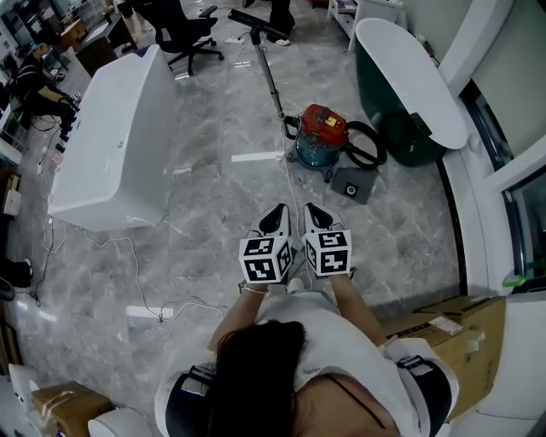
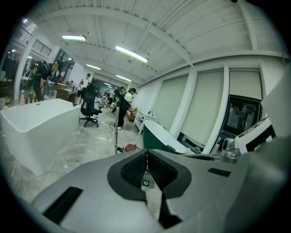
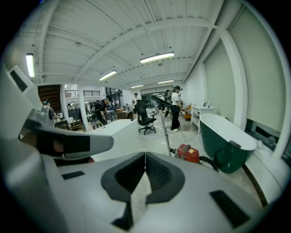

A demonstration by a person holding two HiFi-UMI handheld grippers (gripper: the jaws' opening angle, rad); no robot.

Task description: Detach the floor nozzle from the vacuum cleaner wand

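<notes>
L gripper [image 1: 278, 213] & R gripper [image 1: 312, 213]: jaws shut, nothing held. Red-teal canister vacuum cleaner [image 1: 322, 136] at 12 o'clock; its metal wand [image 1: 271, 81] carries the black floor nozzle [image 1: 258, 20] at 11. Dark-green oval bathtub [image 1: 375, 102] at 1; contents unclear.

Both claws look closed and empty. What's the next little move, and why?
Probably walk both forward and open them: the left gripper and right gripper are shut and empty, and the red vacuum cleaner, its wand and floor nozzle stand well ahead, seemingly out of reach.

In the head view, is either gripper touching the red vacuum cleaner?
No, the left gripper and right gripper are both well short of the vacuum cleaner, with floor showing between.
</notes>
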